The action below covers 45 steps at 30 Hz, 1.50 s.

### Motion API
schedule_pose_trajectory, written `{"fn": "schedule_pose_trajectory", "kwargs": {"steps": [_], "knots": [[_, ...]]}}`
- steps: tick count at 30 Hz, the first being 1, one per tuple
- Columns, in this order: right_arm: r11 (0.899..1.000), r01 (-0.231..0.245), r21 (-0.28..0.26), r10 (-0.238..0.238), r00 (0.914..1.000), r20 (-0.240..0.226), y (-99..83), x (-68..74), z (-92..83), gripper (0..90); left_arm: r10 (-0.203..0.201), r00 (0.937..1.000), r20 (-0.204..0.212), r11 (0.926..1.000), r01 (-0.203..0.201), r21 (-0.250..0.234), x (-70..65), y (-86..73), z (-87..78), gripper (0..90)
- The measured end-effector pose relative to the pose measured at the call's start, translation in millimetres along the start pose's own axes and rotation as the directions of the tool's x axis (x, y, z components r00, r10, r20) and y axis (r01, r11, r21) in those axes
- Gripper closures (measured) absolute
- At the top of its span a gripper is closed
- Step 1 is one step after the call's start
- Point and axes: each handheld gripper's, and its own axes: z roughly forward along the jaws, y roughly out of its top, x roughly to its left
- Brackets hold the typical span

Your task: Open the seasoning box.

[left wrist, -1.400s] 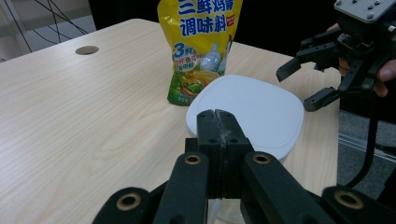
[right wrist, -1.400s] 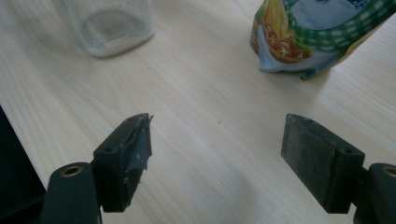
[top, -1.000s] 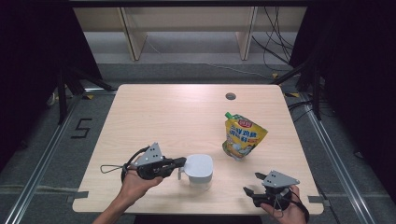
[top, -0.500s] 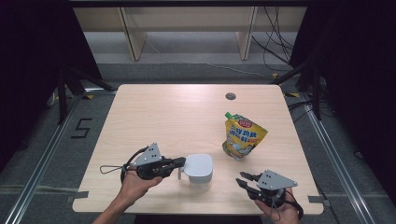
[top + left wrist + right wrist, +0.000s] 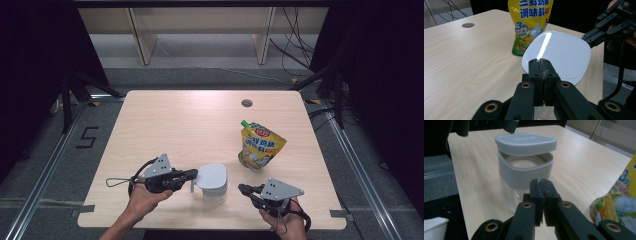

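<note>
- Container [image 5: 214, 189], one: clear-walled with a grey collar, standing near the front edge of the tabletop [image 5: 190, 125], about midway between its front corners.
- Lid [image 5: 212, 176], one: grey-white, rounded, lifted clear of the collar; the right gripper view shows a gap between lid and rim.
- Left gripper [image 5: 193, 174], one: lying roughly level toward the lid's left edge. Jaws pressed flat together in the left gripper view, their tips at the lid's rim [image 5: 541, 61]; whether they pinch a tab there cannot be told.
- Right gripper [image 5: 243, 188], one: just right of the container, apart from it. Jaws have just been closing and now meet with nothing between them.
- Seasoning pouch [image 5: 259, 147], one: yellow, green-capped, standing toward the right edge of the tabletop, behind the right gripper.
- Cable hole [image 5: 246, 103], one: round, near the far edge.
</note>
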Motion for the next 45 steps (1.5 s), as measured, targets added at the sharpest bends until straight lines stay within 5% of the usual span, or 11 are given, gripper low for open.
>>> {"fn": "schedule_pose_trajectory", "kwargs": {"steps": [7, 11, 20, 23, 26, 29, 35, 42, 45], "knots": [[1.000, 0.000, 0.004, 0.000, 0.9997, -0.024, 9.7, 3.4, 10.7, 90.0, -0.019, 0.9998, -0.001, 0.9998, 0.019, 0.001, -0.3, -1.0, -0.4, 87.5], [1.000, -0.004, 0.006, 0.004, 0.9998, -0.021, 13.5, 4.1, 17.4, 90.0, 0.004, 1.0000, 0.008, 1.0000, -0.003, -0.005, 1.6, -1.3, -0.1, 87.2], [0.998, 0.053, -0.015, -0.053, 0.9981, -0.031, 27.0, 7.4, 26.7, 90.0, -0.016, 0.9999, 0.003, 0.9999, 0.016, -0.004, 2.7, -1.3, 0.9, 84.4], [0.998, 0.060, -0.032, -0.061, 0.9978, -0.028, 32.9, 9.7, 27.7, 90.0, -0.029, 0.9996, -0.005, 0.9993, 0.029, -0.021, 5.6, -3.2, -5.1, 74.1], [0.998, 0.059, -0.030, -0.060, 0.9976, -0.033, 34.9, 11.1, 28.6, 90.0, -0.036, 0.9983, 0.046, 0.9987, 0.038, -0.033, 11.7, -6.1, -13.5, 62.3], [0.997, 0.064, -0.035, -0.066, 0.9967, -0.047, 37.8, 12.2, 30.4, 90.0, -0.016, 0.9978, 0.064, 0.9994, 0.014, 0.033, 13.4, -14.3, -18.7, 51.3], [0.996, 0.083, -0.045, -0.085, 0.9950, -0.052, 42.5, 14.9, 32.9, 90.0, 0.002, 0.9995, 0.031, 0.9920, -0.006, 0.126, 10.2, -32.0, -10.7, 34.0], [0.994, 0.091, -0.058, -0.094, 0.9937, -0.061, 47.1, 16.4, 36.8, 90.0, 0.020, 0.9998, -0.009, 0.9915, -0.019, 0.129, 11.8, -45.4, -4.7, 26.3], [0.993, 0.100, -0.069, -0.104, 0.9931, -0.055, 49.2, 16.2, 37.5, 90.0, -0.008, 0.9999, -0.014, 0.9931, 0.009, 0.117, 12.9, -45.6, -6.5, 26.1]]}}
